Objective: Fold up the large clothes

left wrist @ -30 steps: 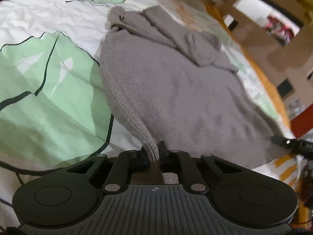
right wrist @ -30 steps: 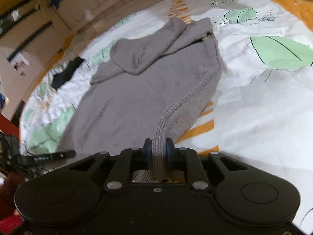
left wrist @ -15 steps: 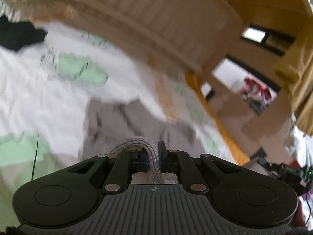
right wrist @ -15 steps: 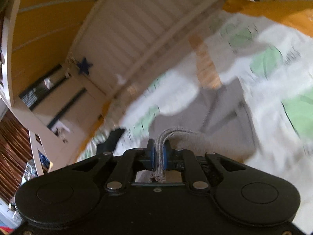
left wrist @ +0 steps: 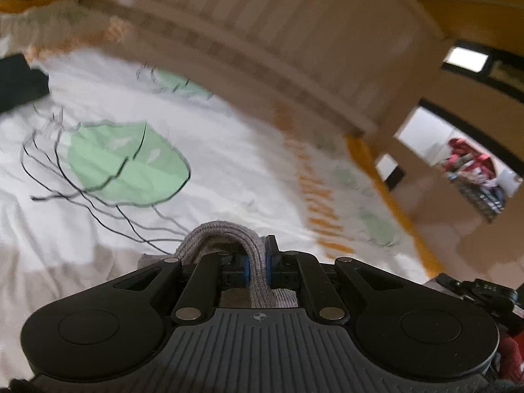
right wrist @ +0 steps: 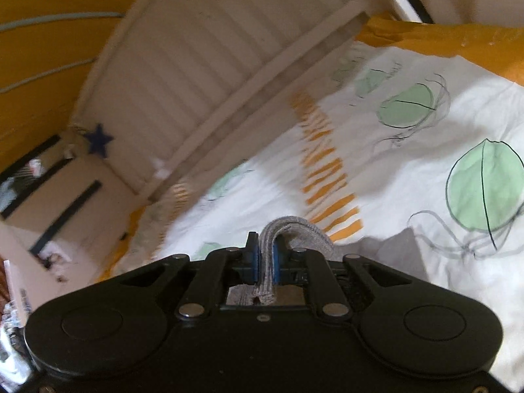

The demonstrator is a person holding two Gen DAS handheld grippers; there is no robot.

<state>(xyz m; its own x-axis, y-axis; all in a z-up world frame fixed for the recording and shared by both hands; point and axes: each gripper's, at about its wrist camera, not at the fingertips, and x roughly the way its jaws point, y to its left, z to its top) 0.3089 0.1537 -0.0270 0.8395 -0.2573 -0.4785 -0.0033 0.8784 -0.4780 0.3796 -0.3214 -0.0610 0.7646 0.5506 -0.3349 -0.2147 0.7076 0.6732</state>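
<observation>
A grey knitted sweater [left wrist: 222, 234] is pinched at its ribbed hem by my left gripper [left wrist: 257, 267], which is shut on it; the hem arches over the left finger. In the right wrist view the same sweater [right wrist: 294, 229] loops over my right gripper [right wrist: 266, 262], also shut on the ribbed edge. A grey patch of the sweater's body [right wrist: 389, 252] shows just beyond the right finger. Most of the garment is hidden below both grippers. Both views look across the bed toward its far end.
The bed is covered by a white duvet [left wrist: 229, 163] with green leaf prints and orange stripes. A slatted pale footboard [right wrist: 203, 75] runs along the far edge. A dark garment [left wrist: 16, 85] lies at the far left. A shelf with clothes [left wrist: 475, 177] stands to the right.
Both grippers have carried the sweater's hem forward over the garment toward the far end of the bed and tipped upward; the spread sweater has dropped out of view beneath them.
</observation>
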